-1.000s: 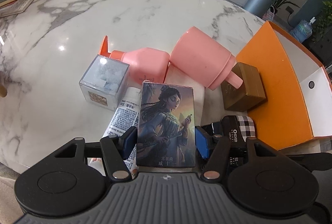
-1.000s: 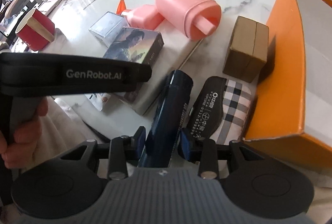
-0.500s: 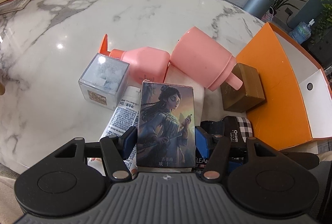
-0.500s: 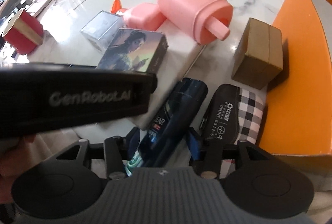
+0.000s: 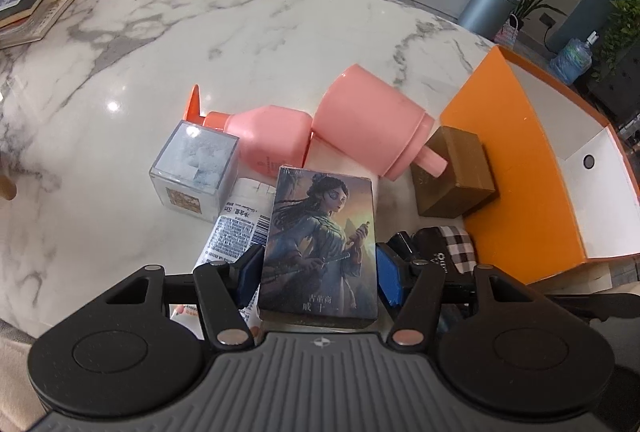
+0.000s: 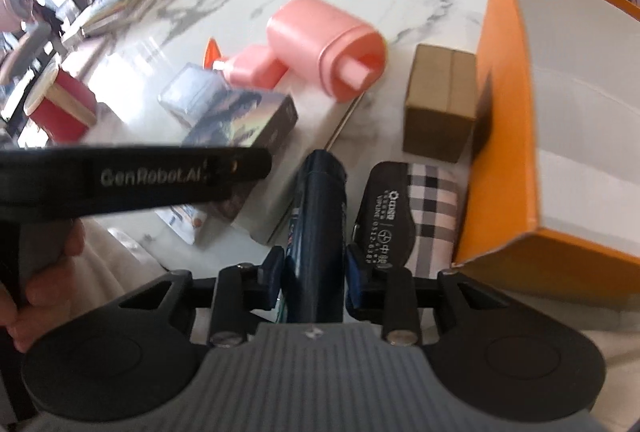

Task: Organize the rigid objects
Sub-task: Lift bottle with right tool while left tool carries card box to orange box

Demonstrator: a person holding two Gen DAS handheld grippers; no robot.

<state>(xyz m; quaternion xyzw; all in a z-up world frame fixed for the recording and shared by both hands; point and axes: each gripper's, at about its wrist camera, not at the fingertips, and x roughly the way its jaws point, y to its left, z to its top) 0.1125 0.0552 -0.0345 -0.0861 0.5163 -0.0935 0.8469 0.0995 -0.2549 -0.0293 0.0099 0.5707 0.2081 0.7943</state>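
Left claw: blue pads sit against both long sides of the illustrated card box, clamped on it. The box points away from the camera, picture face up, and lies over a flat white box on the marble table.

Right claw: jaws are closing, with the dark blue bottle between them; both pads touch its sides. The bottle points away along the fingers, its far end near the edge of the flat white box. The right wrist view is blurred.

Layout, left wrist view:
- Clear cube stands left of the card box, touching the small pink pump bottle, which lies on its side.
- Large pink container lies on its side, spout toward the brown carton.
- Brown carton stands just beside the wall of the orange box. The orange box is open, white inside.
- White tube with printed text lies under the left pad side.
- Black label on a checked pouch lies right of the dark blue bottle, next to the orange box.
- Books far left on the table.

Right wrist view: a red cup stands far left. A hand holds the grip of the left claw's black body, which crosses the frame.
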